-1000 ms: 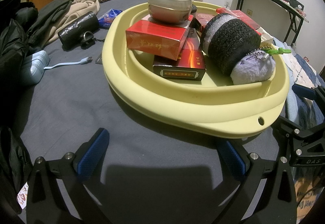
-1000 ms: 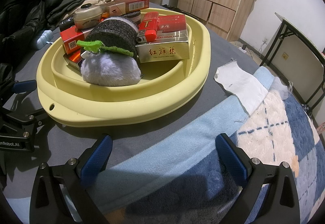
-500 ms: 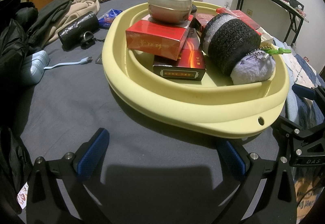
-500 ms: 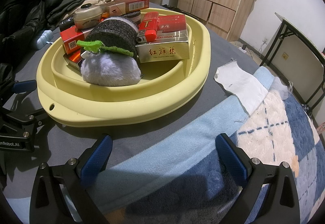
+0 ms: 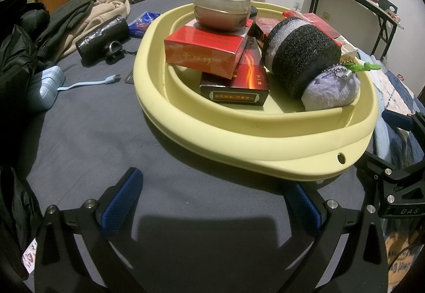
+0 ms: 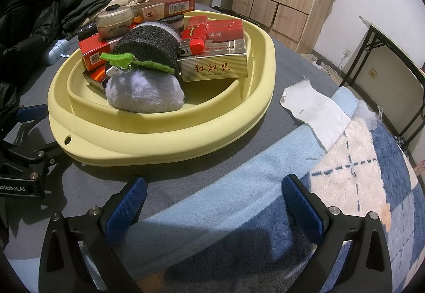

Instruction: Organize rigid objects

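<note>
A pale yellow basin (image 5: pixel 239 139) sits on the grey bed sheet and also shows in the right wrist view (image 6: pixel 159 141). It holds red boxes (image 5: pixel 204 51), a dark box (image 5: pixel 233 91), a round lidded jar (image 5: pixel 223 10), a gold box (image 6: pixel 215 68), a red lighter (image 6: pixel 192 37) and a black-and-purple plush (image 5: pixel 305 64). My left gripper (image 5: pixel 212 200) is open and empty, just short of the basin's near rim. My right gripper (image 6: pixel 212 200) is open and empty over the blue blanket, near the rim.
Left of the basin lie a black pouch (image 5: pixel 102 39), a light blue case with cable (image 5: pixel 49 86), a blue wrapper (image 5: pixel 143 21) and piled clothes (image 5: pixel 66 25). A white cloth (image 6: pixel 313 110) and a checked blanket (image 6: pixel 358 181) lie to the right. A black table (image 5: pixel 353 9) stands behind.
</note>
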A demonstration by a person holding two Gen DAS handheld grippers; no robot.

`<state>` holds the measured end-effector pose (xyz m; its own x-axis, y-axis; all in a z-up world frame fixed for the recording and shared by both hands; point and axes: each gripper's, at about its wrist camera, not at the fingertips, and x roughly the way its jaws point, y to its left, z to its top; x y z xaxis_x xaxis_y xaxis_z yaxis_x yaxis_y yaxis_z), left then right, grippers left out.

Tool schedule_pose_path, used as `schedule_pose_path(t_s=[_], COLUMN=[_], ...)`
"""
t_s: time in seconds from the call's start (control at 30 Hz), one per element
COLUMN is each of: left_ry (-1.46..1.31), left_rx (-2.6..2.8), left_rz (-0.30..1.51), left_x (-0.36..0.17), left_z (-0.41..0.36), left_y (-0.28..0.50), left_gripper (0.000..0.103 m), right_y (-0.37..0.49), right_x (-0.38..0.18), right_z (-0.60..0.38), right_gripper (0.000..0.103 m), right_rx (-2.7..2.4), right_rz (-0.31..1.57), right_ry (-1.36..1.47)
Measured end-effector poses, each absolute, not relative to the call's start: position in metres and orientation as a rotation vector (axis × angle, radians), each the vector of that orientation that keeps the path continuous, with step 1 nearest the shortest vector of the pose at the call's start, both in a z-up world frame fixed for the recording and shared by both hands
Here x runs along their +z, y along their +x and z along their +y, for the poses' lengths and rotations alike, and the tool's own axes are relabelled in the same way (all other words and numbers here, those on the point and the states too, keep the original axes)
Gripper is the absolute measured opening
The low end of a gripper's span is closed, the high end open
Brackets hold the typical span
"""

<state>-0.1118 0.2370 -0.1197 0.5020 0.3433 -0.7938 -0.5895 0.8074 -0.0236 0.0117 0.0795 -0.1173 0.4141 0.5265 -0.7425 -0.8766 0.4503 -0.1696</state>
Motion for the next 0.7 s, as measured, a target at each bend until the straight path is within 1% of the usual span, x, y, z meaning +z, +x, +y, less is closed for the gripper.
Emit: schedule_pose_path(t_s=[0.7], left_ry=[-0.310], left_rx=[0.574], left_rz=[0.878], left_x=[-0.1197], left_z=[0.2368], left_y=[-0.1119], left_gripper=[0.103], right_y=[0.0118], right_x=[-0.1176], right_z=[0.0801], right_gripper=[0.103], right_rx=[0.952], right_rz=[0.670], right_ry=[-0.604])
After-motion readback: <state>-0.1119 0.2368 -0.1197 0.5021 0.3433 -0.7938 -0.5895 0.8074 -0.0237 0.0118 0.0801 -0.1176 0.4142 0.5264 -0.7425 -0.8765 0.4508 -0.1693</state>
